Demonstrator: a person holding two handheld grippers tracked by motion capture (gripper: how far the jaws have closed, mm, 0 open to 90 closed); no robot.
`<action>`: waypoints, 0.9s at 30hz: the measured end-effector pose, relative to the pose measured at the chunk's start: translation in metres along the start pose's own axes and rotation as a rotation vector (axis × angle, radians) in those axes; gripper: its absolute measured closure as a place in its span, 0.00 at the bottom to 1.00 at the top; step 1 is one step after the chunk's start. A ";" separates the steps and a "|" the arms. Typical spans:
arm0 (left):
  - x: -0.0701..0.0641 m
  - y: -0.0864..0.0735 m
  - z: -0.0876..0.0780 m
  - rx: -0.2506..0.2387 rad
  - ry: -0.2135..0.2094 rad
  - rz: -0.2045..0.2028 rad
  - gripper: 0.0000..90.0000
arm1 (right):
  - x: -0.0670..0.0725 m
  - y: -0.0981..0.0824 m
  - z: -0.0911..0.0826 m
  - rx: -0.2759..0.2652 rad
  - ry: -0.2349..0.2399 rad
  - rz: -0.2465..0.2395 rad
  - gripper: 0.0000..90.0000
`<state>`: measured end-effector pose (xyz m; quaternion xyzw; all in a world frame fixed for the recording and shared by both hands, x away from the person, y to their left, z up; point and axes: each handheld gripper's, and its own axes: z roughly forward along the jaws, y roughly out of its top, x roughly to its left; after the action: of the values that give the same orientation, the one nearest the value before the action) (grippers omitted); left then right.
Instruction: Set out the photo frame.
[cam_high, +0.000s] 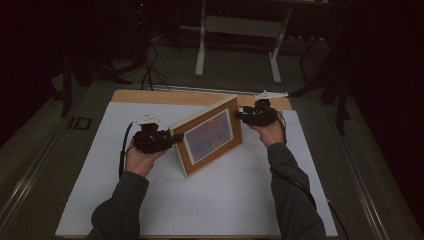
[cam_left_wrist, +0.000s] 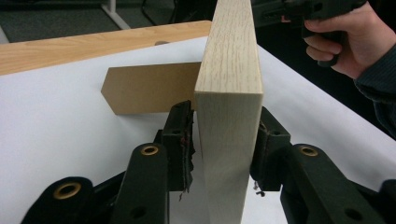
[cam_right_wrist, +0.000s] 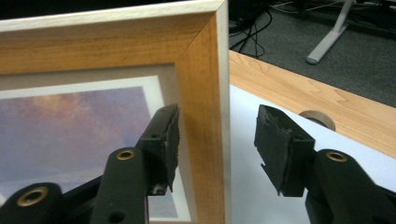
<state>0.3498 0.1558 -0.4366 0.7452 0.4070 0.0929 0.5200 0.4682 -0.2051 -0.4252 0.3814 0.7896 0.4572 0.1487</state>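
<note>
The picture frame (cam_high: 210, 135) stands upright on the white sheet (cam_high: 210, 200) that covers the wooden worktop (cam_high: 150, 96), near its far middle, turned at an angle so its picture faces the person. A gripper sits at either end of it.

Left gripper (cam_high: 172, 140) first — it has the frame's near-left edge. In the left gripper view the pale wooden edge (cam_left_wrist: 229, 116) runs straight up between the two black fingers (cam_left_wrist: 180, 140), and both pads look pressed against it, one on each face. Clamped on the frame, then, low on that edge. Behind the frame, the brown stand flap (cam_left_wrist: 144, 88) lies out across the white sheet.

Right gripper (cam_high: 239, 115) now, up at the frame's far top corner. The right gripper view tells it best: the frame's side rail (cam_right_wrist: 205, 121) stands between the fingers (cam_right_wrist: 163, 140), the left pad close against the front face by the mat, the right pad well off the frame's back with white sheet showing in the gap. So those fingers stand apart, not gripping — whether the left pad actually touches the wood I can't quite make out in this dim light.

The person's hand (cam_high: 272, 132) holds that gripper level with the frame's top.
</note>
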 end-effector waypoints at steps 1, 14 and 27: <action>0.000 0.000 0.000 0.000 0.000 0.000 0.72 | 0.000 0.000 0.000 0.000 0.000 0.000 0.54; 0.006 0.003 -0.001 0.031 -0.073 0.015 0.79 | 0.002 0.014 0.012 0.023 0.033 -0.036 0.42; 0.026 0.008 -0.004 0.070 -0.187 0.007 0.80 | 0.003 0.016 0.017 0.031 0.084 -0.053 0.38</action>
<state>0.3682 0.1762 -0.4355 0.7699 0.3569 0.0104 0.5290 0.4839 -0.1879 -0.4207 0.3432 0.8119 0.4563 0.1216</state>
